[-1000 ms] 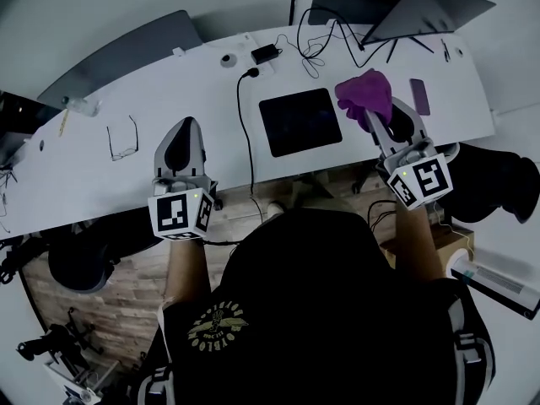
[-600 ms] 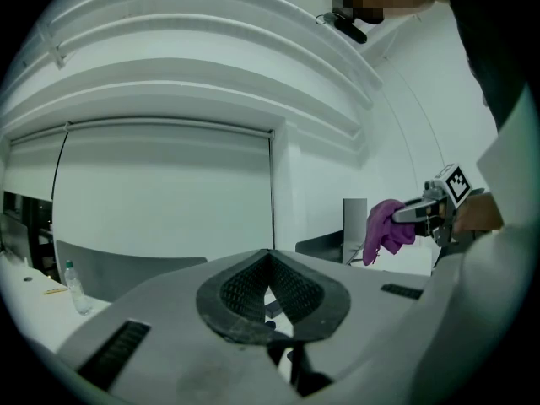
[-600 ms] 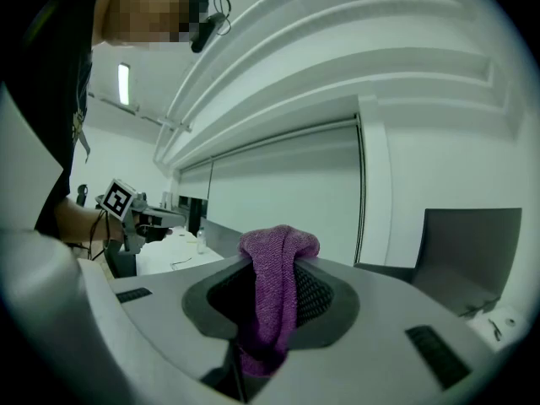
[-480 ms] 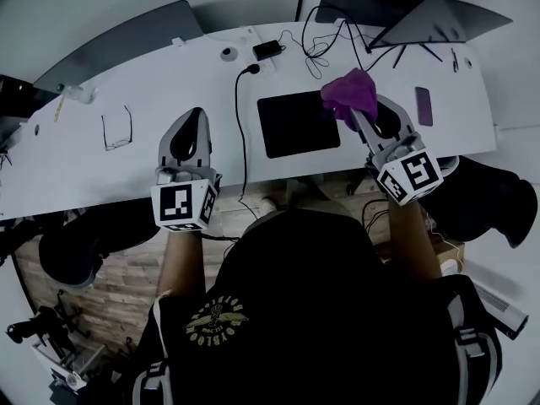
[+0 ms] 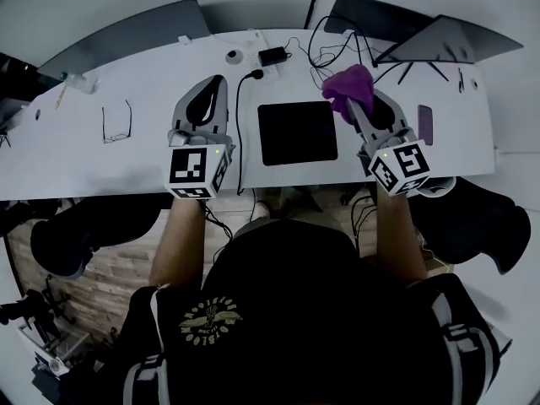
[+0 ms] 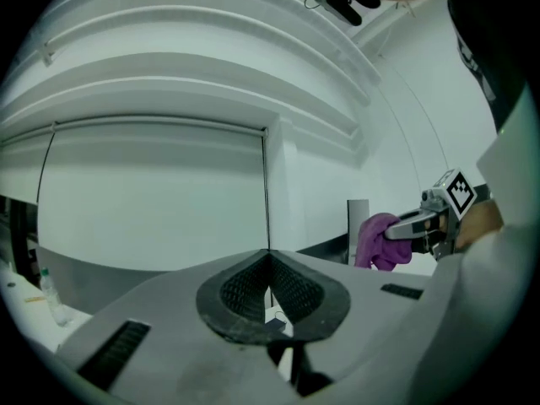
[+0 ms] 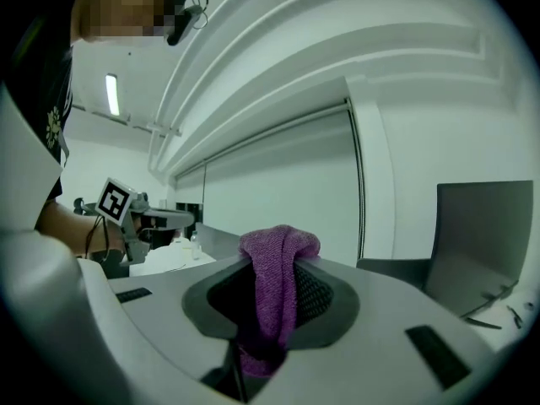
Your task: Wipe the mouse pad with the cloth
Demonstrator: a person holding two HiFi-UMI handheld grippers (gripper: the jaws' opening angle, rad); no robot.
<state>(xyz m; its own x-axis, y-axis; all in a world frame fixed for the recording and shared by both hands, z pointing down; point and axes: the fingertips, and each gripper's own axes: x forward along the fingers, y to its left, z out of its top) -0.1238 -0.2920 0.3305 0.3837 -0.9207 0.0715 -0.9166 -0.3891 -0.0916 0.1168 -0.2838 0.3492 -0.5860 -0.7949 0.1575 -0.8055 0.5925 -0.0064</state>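
A black square mouse pad [image 5: 297, 132] lies flat on the white desk [image 5: 110, 154], between my two grippers. A purple cloth [image 5: 348, 85] hangs bunched from my right gripper [image 5: 352, 99], which is shut on it just off the pad's far right corner. The right gripper view shows the cloth [image 7: 274, 294] pinched between the jaws. My left gripper [image 5: 209, 94] hovers left of the pad, shut with nothing in it. In the left gripper view my left gripper [image 6: 270, 298] has its jaws together, and the right gripper [image 6: 418, 224] with the cloth [image 6: 376, 241] shows at the right.
A black cable [image 5: 240, 129] runs down the desk between the left gripper and the pad, from a charger [image 5: 273, 56]. Glasses [image 5: 116, 125] lie at the left. A laptop [image 5: 451, 40], tangled wires [image 5: 333, 45] and a phone [image 5: 423, 124] sit at the right.
Both grippers have moved forward over the desk. The right one has carried the cloth toward the pad's far right corner, and the left one has come closer to the pad's left side.
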